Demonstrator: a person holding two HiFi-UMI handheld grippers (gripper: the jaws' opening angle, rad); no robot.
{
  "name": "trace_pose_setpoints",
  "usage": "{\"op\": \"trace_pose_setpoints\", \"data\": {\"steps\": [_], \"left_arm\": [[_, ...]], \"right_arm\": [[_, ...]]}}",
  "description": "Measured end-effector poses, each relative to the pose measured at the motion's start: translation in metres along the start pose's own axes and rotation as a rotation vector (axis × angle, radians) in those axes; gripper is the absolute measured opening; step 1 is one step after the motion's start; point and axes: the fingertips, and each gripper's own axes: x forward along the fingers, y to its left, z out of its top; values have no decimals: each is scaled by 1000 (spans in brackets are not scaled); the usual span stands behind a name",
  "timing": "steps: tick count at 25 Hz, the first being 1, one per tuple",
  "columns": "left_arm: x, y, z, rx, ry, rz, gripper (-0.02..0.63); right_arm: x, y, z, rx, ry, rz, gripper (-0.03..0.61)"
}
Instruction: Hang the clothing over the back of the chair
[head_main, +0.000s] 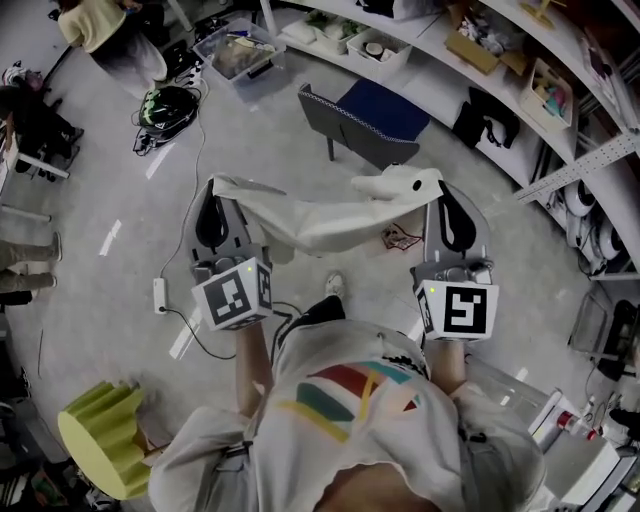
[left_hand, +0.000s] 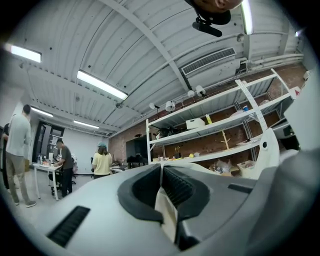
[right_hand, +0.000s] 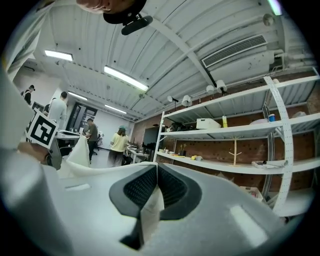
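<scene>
A cream garment (head_main: 320, 222) hangs stretched between my two grippers, above the floor. My left gripper (head_main: 219, 188) is shut on its left end, and cream cloth (left_hand: 165, 205) shows pinched between the dark pads (left_hand: 182, 187) in the left gripper view. My right gripper (head_main: 441, 190) is shut on the right end, where the cloth (right_hand: 150, 210) sits between its pads (right_hand: 170, 187). The chair (head_main: 365, 120), with a blue seat and a grey back, stands beyond the garment, its back turned toward me. Both grippers point roughly level.
A yellow-green stool (head_main: 100, 438) stands at the lower left. A power strip with a cable (head_main: 160, 294) lies on the floor. Shelving (head_main: 560, 110) runs along the right and back, with bins (head_main: 240, 50) near it. People stand at the far left (left_hand: 102, 162).
</scene>
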Motion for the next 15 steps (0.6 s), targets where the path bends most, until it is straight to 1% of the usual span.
{"op": "trace_pose_setpoints", "data": {"steps": [5,9,15], "left_arm": [[46,7,2,-8,-3,-62,14],[68,11,-2,-22,7,-74,14],[92,-12,-1,-10,24,-104,14]], "right_arm": [[34,-1,9,8,-9,-50,11],[51,-1,6,5,9,-61,11],[62,-24,-2,35,32,-87,11]]}}
